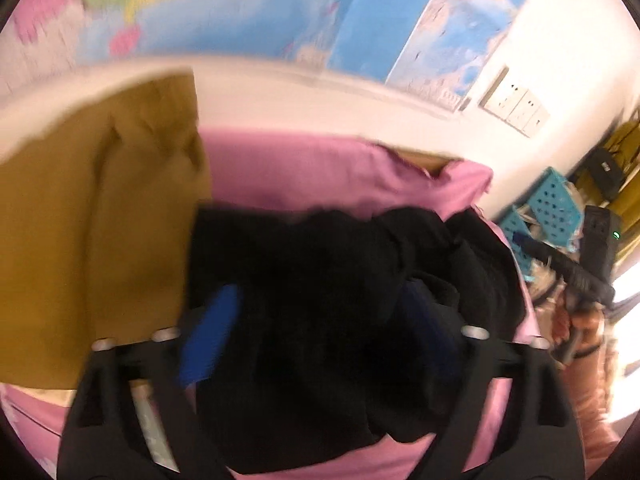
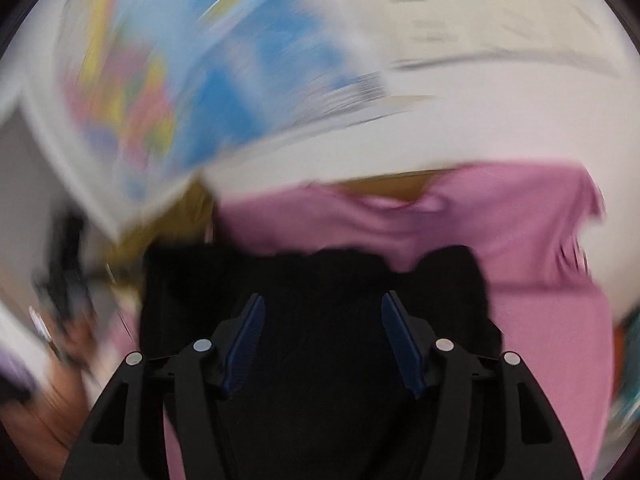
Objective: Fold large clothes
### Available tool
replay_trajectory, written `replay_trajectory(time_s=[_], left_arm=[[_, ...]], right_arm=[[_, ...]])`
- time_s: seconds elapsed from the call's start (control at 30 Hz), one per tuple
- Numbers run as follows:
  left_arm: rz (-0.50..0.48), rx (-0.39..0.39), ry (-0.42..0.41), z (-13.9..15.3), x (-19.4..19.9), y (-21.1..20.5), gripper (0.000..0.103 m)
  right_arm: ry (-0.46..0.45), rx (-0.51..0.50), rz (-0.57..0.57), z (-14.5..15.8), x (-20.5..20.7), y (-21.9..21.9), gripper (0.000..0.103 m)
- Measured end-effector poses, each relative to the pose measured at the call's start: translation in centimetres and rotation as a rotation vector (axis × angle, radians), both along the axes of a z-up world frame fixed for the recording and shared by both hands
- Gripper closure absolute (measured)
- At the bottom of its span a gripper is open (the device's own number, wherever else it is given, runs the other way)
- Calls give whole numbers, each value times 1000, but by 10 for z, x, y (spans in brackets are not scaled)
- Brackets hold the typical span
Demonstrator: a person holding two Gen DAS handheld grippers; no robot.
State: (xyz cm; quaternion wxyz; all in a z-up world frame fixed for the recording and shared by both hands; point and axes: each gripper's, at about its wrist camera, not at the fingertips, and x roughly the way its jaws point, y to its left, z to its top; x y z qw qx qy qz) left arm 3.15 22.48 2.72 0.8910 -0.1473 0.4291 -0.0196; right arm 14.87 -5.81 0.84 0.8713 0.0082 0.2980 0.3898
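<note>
A black garment (image 1: 328,288) lies bunched on a pink sheet (image 1: 304,168). It also shows in the right wrist view (image 2: 320,280), on the same pink sheet (image 2: 540,320). My left gripper (image 1: 320,320) is open, its blue pads (image 1: 212,336) spread over the black cloth. My right gripper (image 2: 322,324) is open above the black garment, blue pads (image 2: 246,344) wide apart. Both views are blurred by motion. The right gripper also shows in the left wrist view (image 1: 576,276), at the right edge with the hand holding it.
A mustard-yellow cloth (image 1: 92,220) lies left of the black garment. A world map (image 1: 280,8) hangs on the white wall behind. Teal perforated baskets (image 1: 548,204) stand at the right. Wall sockets (image 1: 516,104) sit on the right wall.
</note>
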Motion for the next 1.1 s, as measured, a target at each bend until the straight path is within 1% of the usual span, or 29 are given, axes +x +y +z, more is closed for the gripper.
replay_trajectory(time_s=[0.07,0.1,0.17,0.2,0.23,0.3,0.37,0.4,0.43,0.47,0.5,0.53,0.57,0.6,0.63,0.67,0.73,0.8,0.83,0.87,0.9,0.93,0.97,1.0,1.03,1.07,1.1], left_arm=[[12,-15,-34,8,-4,-1,14],[9,-11,-48,11,-6,-3,14],[-46,11,-48,12,-7,-17,14],[-75,28,-39,9,-8,-26,14],[-113,50,-28,6,-8,-36,14],[-222,99,7,-10,-6,-70,14],[-299,125,41,-26,-4,-92,14],[-336,151,63,-36,-1,-103,14],[-348,168,71,-41,0,-107,15],[-354,190,82,-49,5,-113,22],[-347,197,102,-54,12,-114,50],[-339,176,126,-58,19,-112,75],[-326,159,127,-58,23,-108,79],[-294,155,93,-53,28,-103,88],[-262,161,49,-45,31,-97,90],[-240,154,28,-40,34,-92,90],[-185,106,-9,-28,41,-78,91],[-155,117,-26,-28,47,-72,91],[-140,126,-7,-35,53,-69,91],[-133,126,28,-45,59,-68,91],[-133,126,57,-54,63,-69,91],[-127,122,110,-70,71,-68,90],[-120,114,140,-79,74,-65,89],[-124,107,159,-88,70,-66,84],[-123,116,171,-96,71,-65,77],[-113,117,175,-99,71,-63,73],[-109,105,178,-101,71,-61,69]], right_arm=[[-50,-90,42,-3,-9,28,43],[-54,-139,68,-9,-10,45,43],[-21,-184,95,-21,-3,67,44],[-19,-202,88,-26,0,73,49],[-20,-214,88,-28,1,77,67],[-26,-214,80,-30,3,77,90],[-36,-164,72,-21,0,67,94],[-45,-143,66,-16,-1,63,96],[-62,-119,56,-8,-4,58,96],[-86,-93,42,3,-8,52,96],[-99,-74,33,10,-10,49,97],[-124,-48,23,21,-13,43,98],[-147,-32,16,28,-15,38,99],[-181,-12,-3,38,-16,34,99],[-196,6,-19,44,-15,31,99],[-198,33,-32,48,-10,28,99],[-202,55,-63,48,2,28,99],[-179,24,-94,38,22,36,99],[-142,26,-88,30,33,40,99],[-84,17,-84,17,49,46,99],[-60,3,-99,8,57,50,99],[-21,-25,-99,-5,67,56,97],[14,-67,-111,-17,77,62,96],[35,-90,-124,-26,82,64,90],[70,-120,-129,-34,87,67,76],[105,-143,-132,-39,90,66,65],[108,-135,-141,-37,88,61,55]])
